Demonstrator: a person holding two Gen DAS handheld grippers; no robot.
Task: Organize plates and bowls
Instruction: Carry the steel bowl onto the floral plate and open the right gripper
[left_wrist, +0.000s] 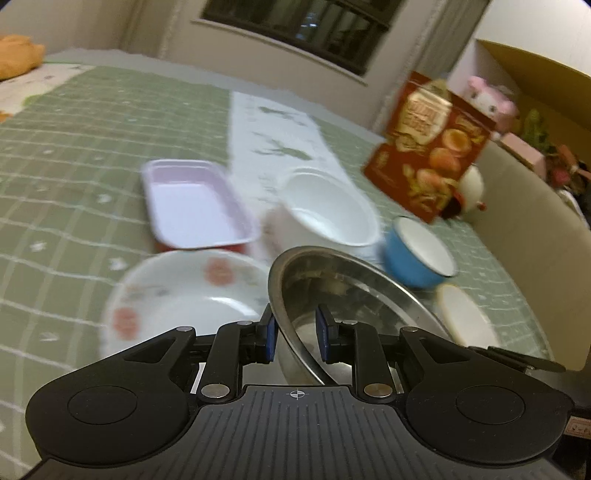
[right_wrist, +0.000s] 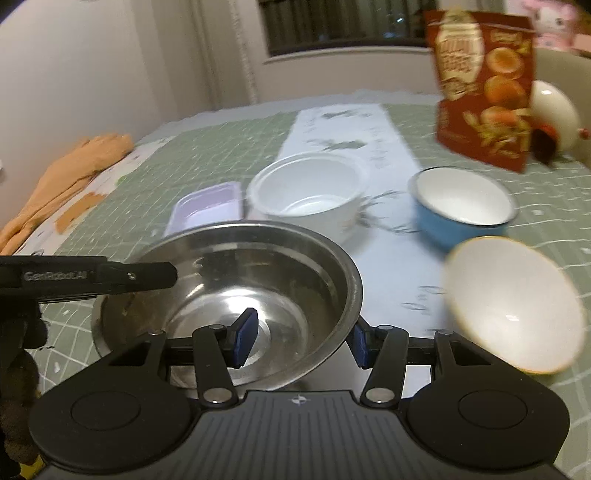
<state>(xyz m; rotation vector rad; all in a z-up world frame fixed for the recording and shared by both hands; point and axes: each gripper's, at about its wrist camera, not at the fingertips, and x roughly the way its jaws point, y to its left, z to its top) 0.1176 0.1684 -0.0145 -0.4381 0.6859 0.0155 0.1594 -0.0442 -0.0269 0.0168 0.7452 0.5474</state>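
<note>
Left wrist view: a steel bowl (left_wrist: 332, 288) sits tilted at the near centre of a table covered in a green checked cloth (left_wrist: 74, 147). Its left rim passes between the fingers of the left gripper (left_wrist: 295, 332). The rim lies against the left blue pad. The right pad stands inside the bowl, a little apart from the wall, so the fingers are only narrowly spread, and I cannot tell whether they truly pinch the rim. In the right wrist view, the right gripper (right_wrist: 301, 341) straddles the bowl's near right rim, with one pad over the inside and one outside. The fingers are moderately spread, and whether they press the wall is unclear. The left gripper's black body crosses the bowl's left rim. Around the bowl are a flowered plate (left_wrist: 177, 295) just to its left and a lilac tray (left_wrist: 195, 206) behind that. Farther off stands a white pot (left_wrist: 328, 210), with a blue bowl (left_wrist: 417, 254) to its right. A small white bowl (right_wrist: 513, 302) tips on its side at the near right, and a red snack bag (left_wrist: 428, 147) stands far right. The step in hand appears to be taking up the steel bowl with both grippers. The next move probably calls for a firm hold on one rim, then carrying the bowl level to nest with another bowl, clear of the plate beside it.
</note>
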